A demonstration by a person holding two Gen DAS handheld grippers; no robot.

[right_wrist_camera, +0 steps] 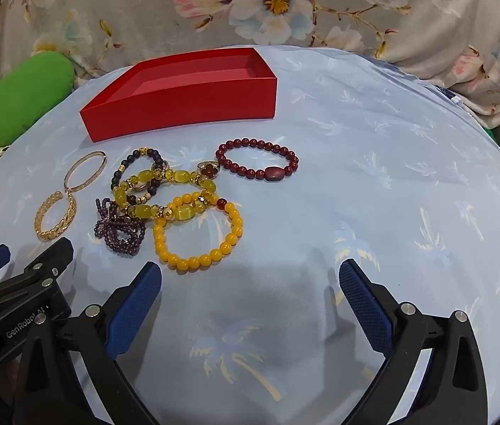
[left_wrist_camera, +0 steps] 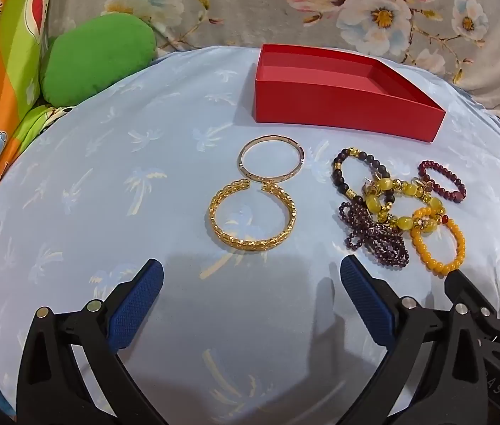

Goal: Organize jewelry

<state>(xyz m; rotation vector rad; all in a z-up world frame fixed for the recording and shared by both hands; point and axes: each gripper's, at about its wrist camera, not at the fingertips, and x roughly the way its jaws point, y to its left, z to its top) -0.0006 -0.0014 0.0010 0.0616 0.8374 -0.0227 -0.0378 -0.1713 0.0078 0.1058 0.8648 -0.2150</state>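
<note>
Both grippers side by side, low and near: left gripper (left_wrist_camera: 251, 276) and right gripper (right_wrist_camera: 250, 278), jaws spread wide, holding nothing.

Both of my views are evenly and fairly brightly lit, with soft light from above and behind me. My left gripper (left_wrist_camera: 251, 276) throws a broad grey shadow onto the blue cloth (left_wrist_camera: 108, 177) just in front of its tips; my right gripper (right_wrist_camera: 250, 276) does the same. The shadow edges are soft. The red box (left_wrist_camera: 342, 106) shows a darker near wall and a paler inner floor, without glare. Small bright glints sit on the gold bangle (left_wrist_camera: 251, 216) near the box. Fisheye bending curves the box's straight edges, and black corners frame each view. The flowered fabric (right_wrist_camera: 285, 3) beyond the box looks slightly soft.
</note>
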